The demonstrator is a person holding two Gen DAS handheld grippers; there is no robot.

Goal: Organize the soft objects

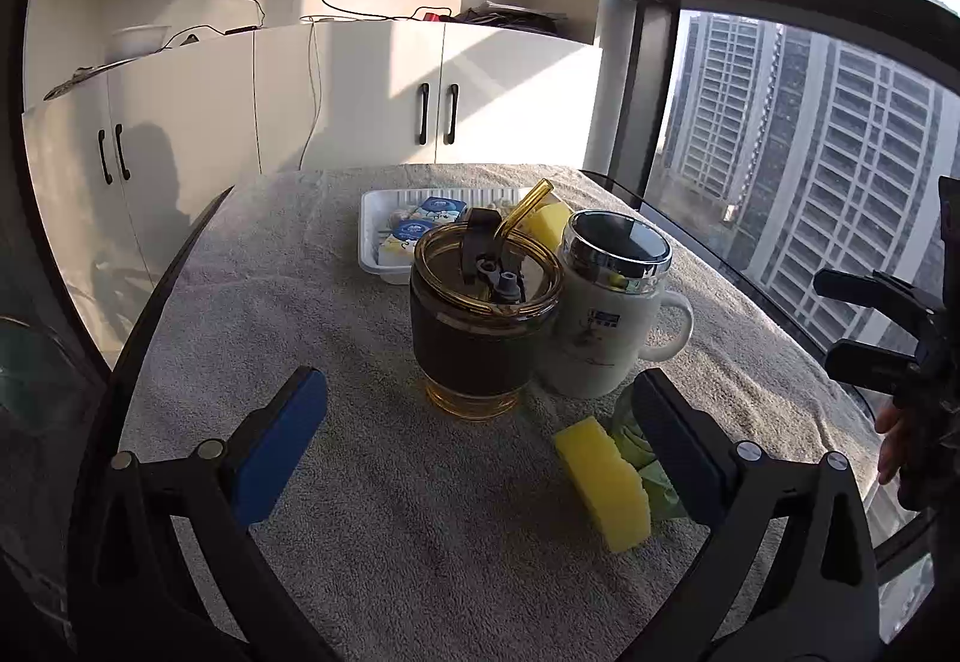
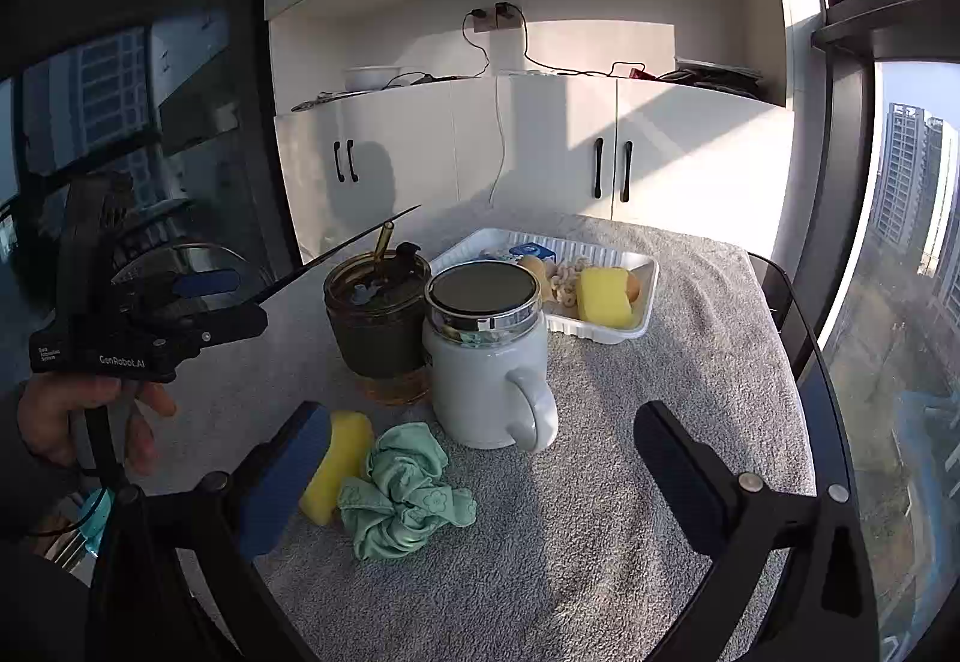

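We see a round table under a grey towel [image 2: 630, 422], with white cabinets [image 2: 540, 152] behind it and a window [image 1: 810, 152] to one side; toward the far edge lies a white tray [image 2: 645, 302] that already holds a yellow sponge [image 2: 605, 296], small blue-and-white packets [image 1: 429, 218] and some pale soft pieces we cannot identify; in front of the tray stand an amber tumbler [image 1: 480, 326] with a dark sleeve and a straw, and just beside it a white mug [image 2: 489, 380] with a shiny lid; nearer to us, on the towel, a second yellow sponge [image 2: 336, 467] lies touching a crumpled green cloth [image 2: 402, 494], both close in front of the mug; our left gripper [image 1: 480, 446] hovers low over the towel with its blue-padded fingers spread wide, nothing between them, the second sponge lying just inside its right finger; our right gripper [image 2: 480, 476] is likewise spread wide and empty, the green cloth between its fingers, the sponge against the left pad [image 2: 282, 476]; we cannot tell whether that pad touches the sponge.
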